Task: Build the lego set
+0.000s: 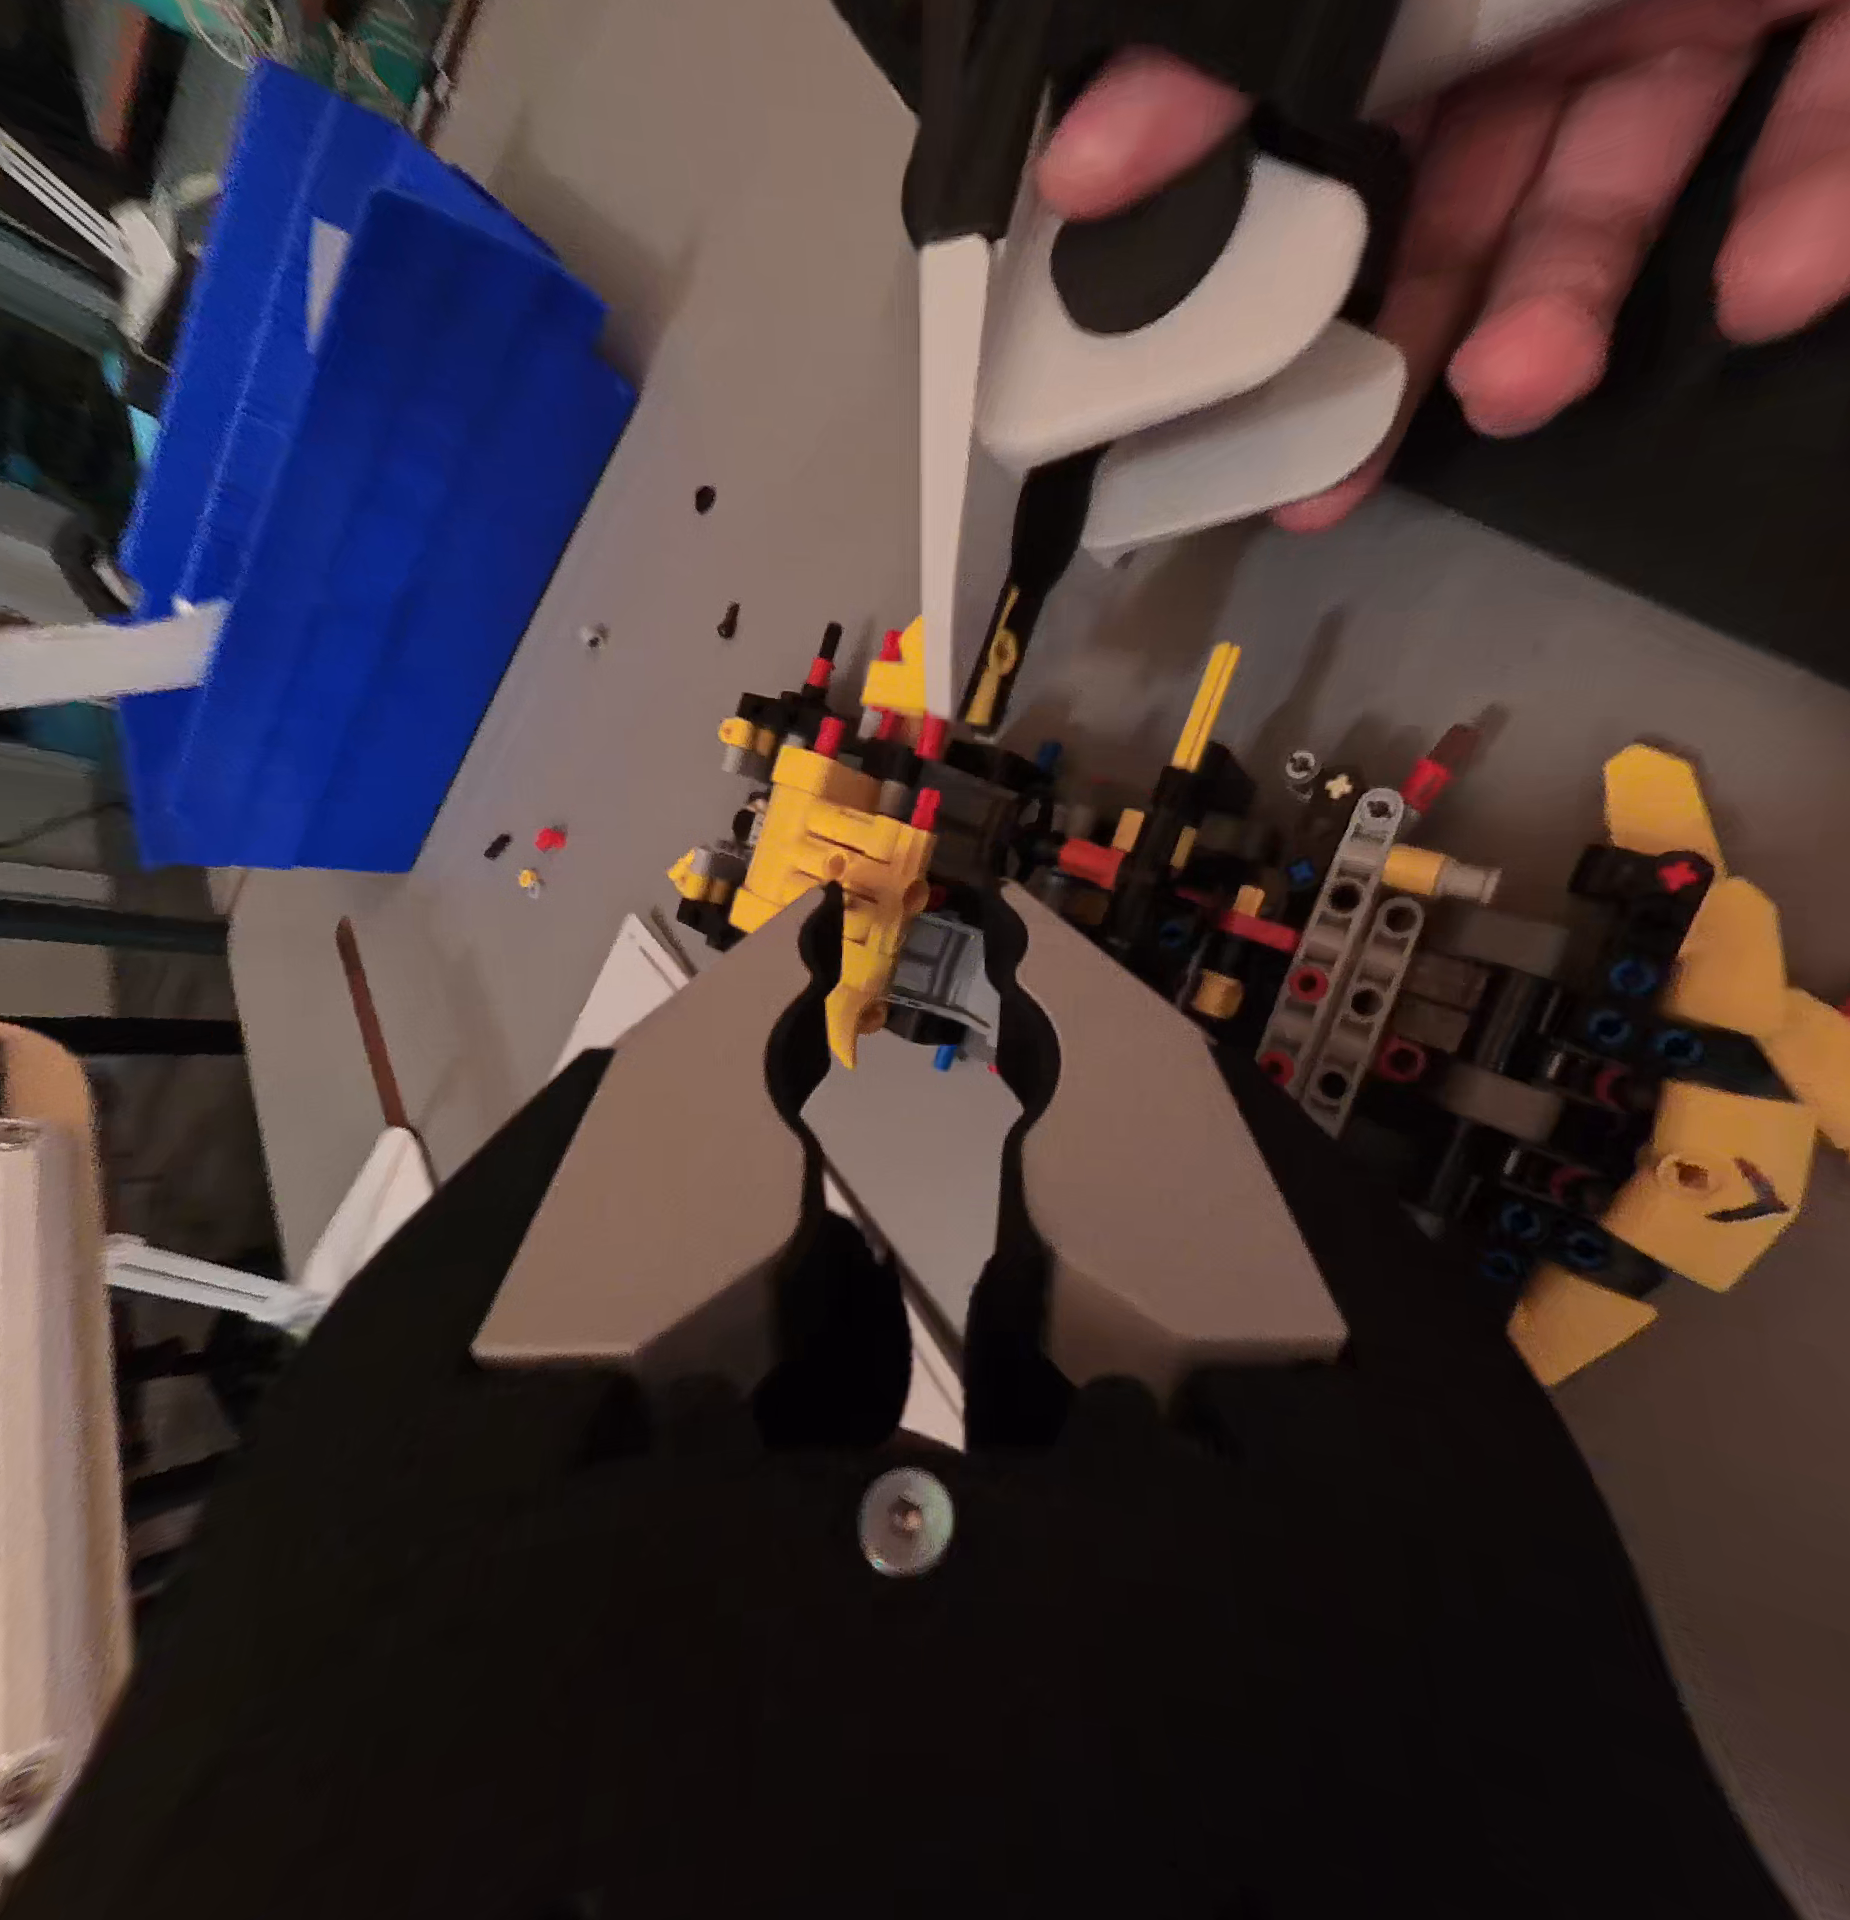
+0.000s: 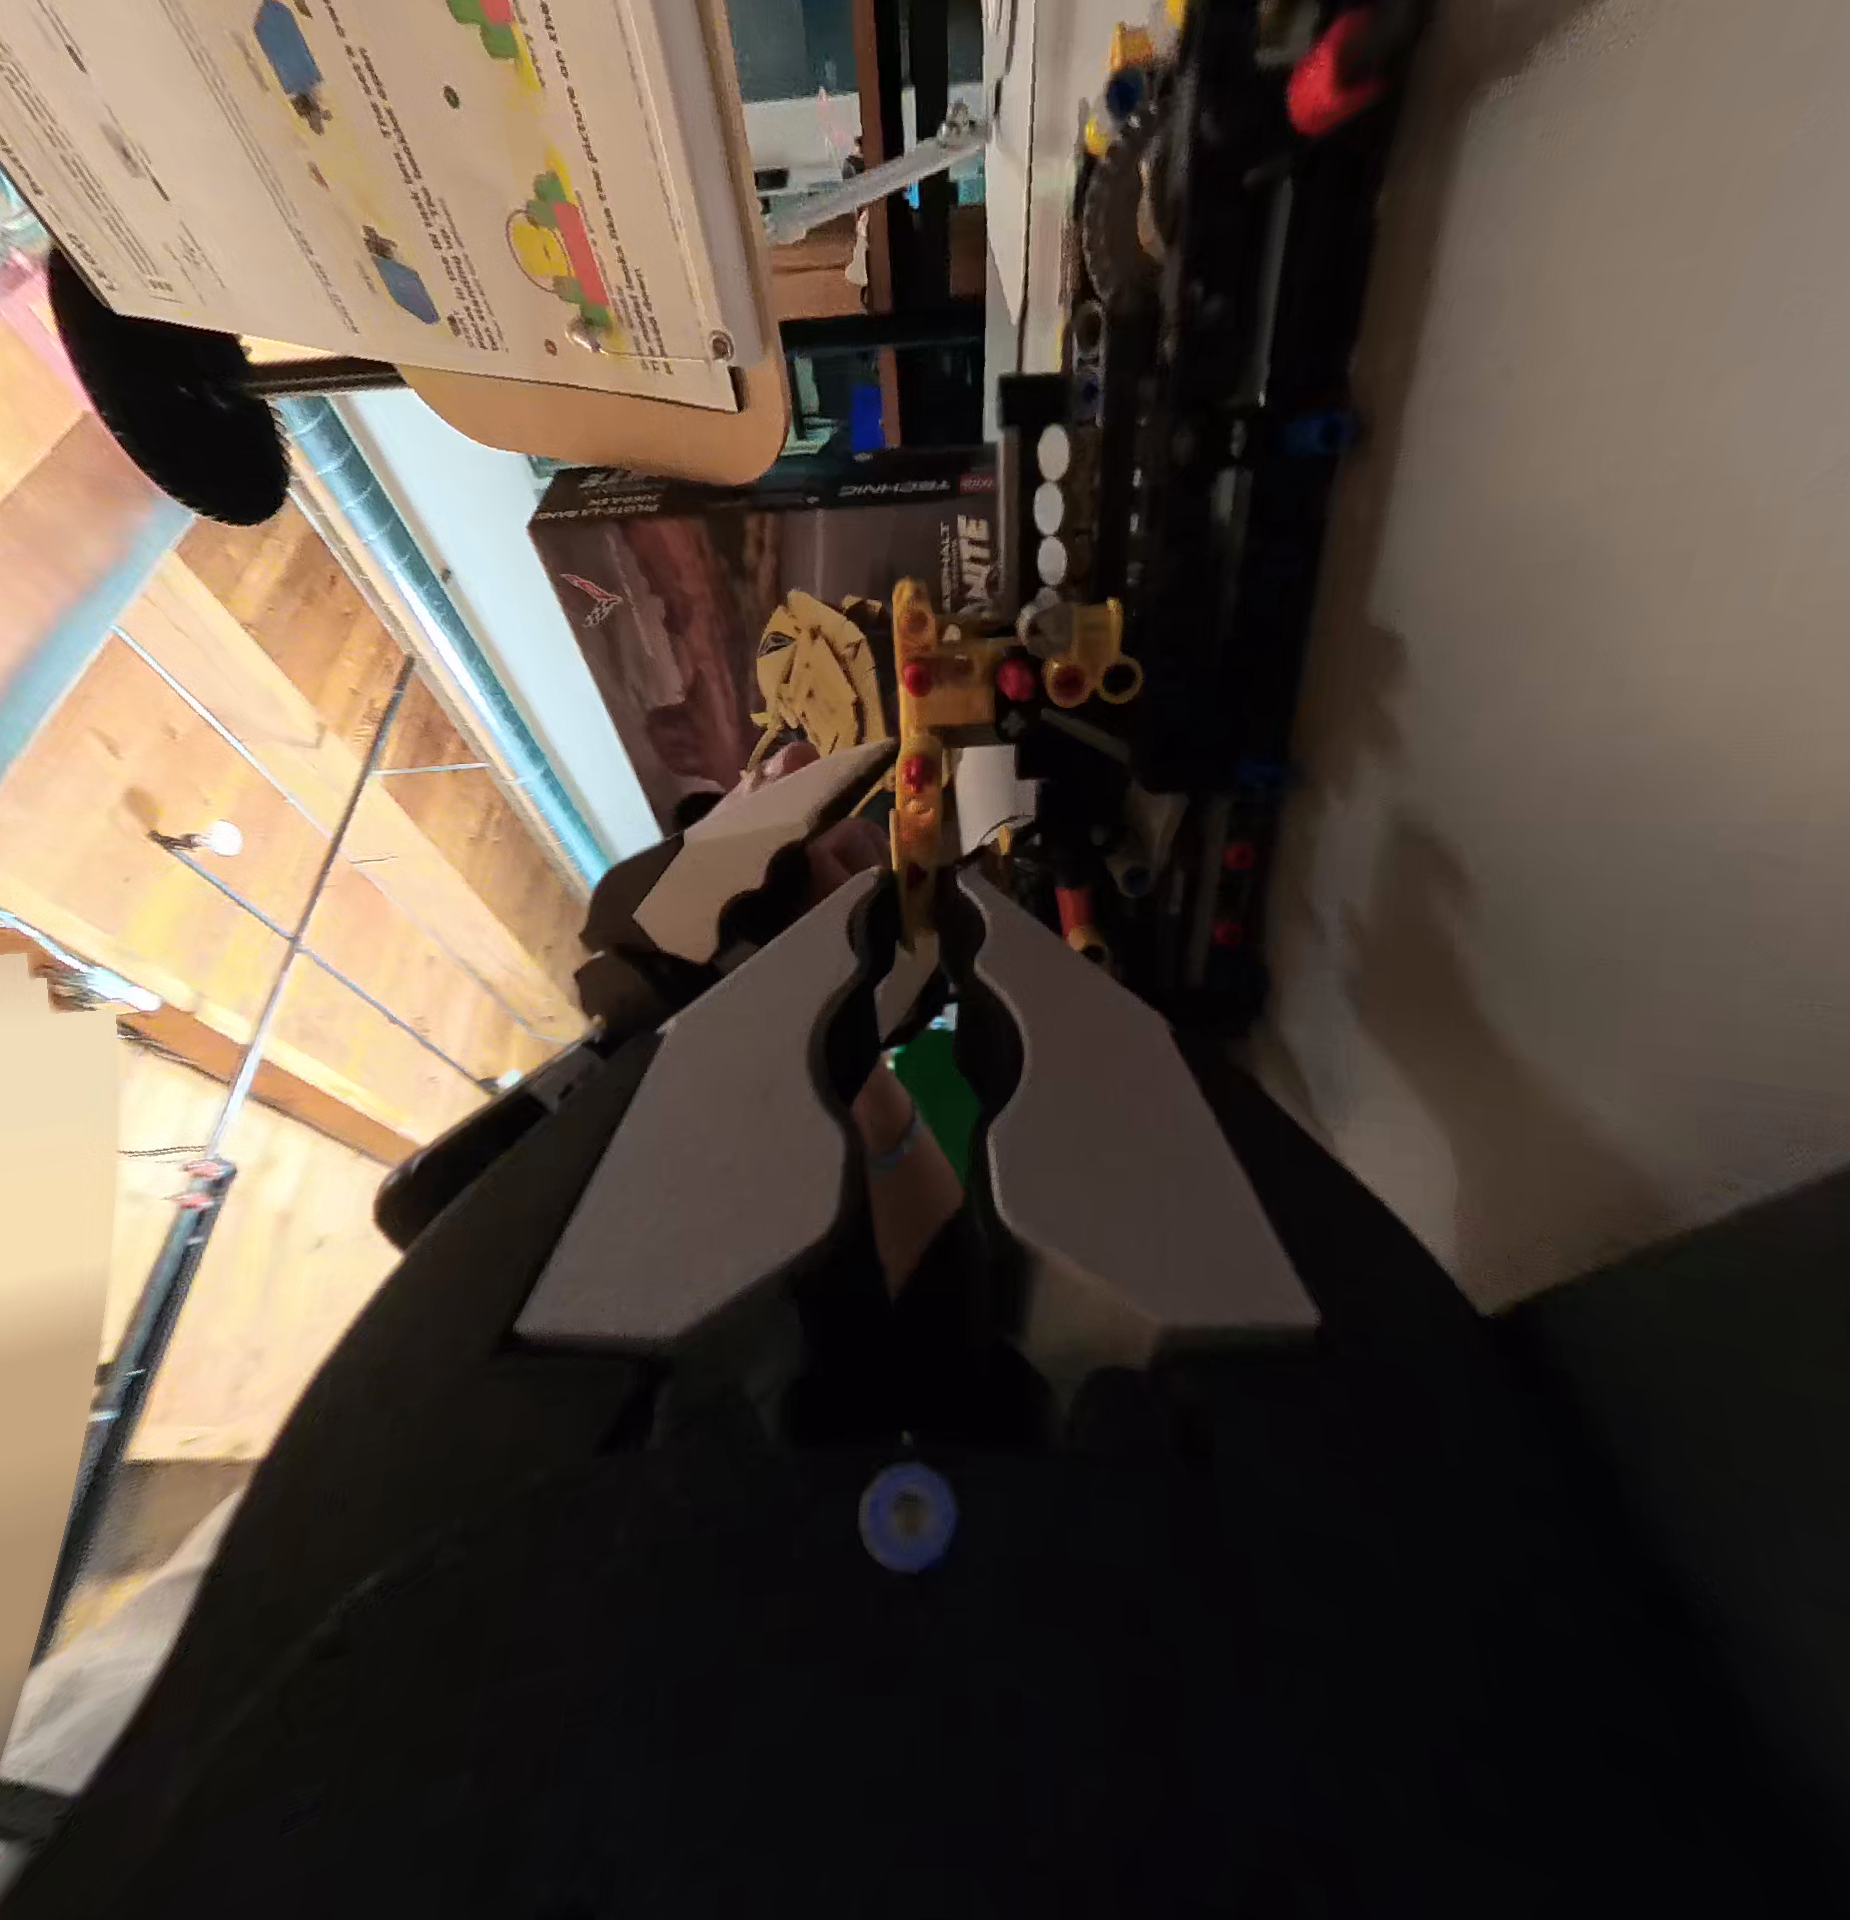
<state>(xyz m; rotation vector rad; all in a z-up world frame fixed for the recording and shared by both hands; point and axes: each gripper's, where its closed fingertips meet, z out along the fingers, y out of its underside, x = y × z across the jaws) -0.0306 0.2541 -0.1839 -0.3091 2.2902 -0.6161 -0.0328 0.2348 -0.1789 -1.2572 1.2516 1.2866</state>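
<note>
The half-built yellow and black lego car (image 1: pixel 1357 935) lies on the grey table (image 1: pixel 796 312). My left gripper (image 1: pixel 916 899) is shut on the car's yellow and grey end section (image 1: pixel 879 935). My right gripper (image 1: pixel 968 686) comes down from above and is shut on a thin yellow beam (image 1: pixel 994 665) that touches the top of that section. In the right wrist view my right gripper (image 2: pixel 921 883) pinches this yellow beam (image 2: pixel 916 821), which joins a yellow part with red pins (image 2: pixel 962 675) on the black chassis (image 2: pixel 1212 520). The left gripper (image 2: pixel 755 831) shows beside it.
A blue bin (image 1: pixel 360 520) stands at the left. Small loose pieces (image 1: pixel 531 852) lie near it. A white sheet (image 1: pixel 630 977) and a brown rod (image 1: pixel 370 1029) lie under my left gripper. A hand (image 1: pixel 1523 260) holds the right gripper. An instruction sheet (image 2: pixel 381 156) and the set's box (image 2: pixel 713 644) stand behind. My left and right fingertips are right by each other.
</note>
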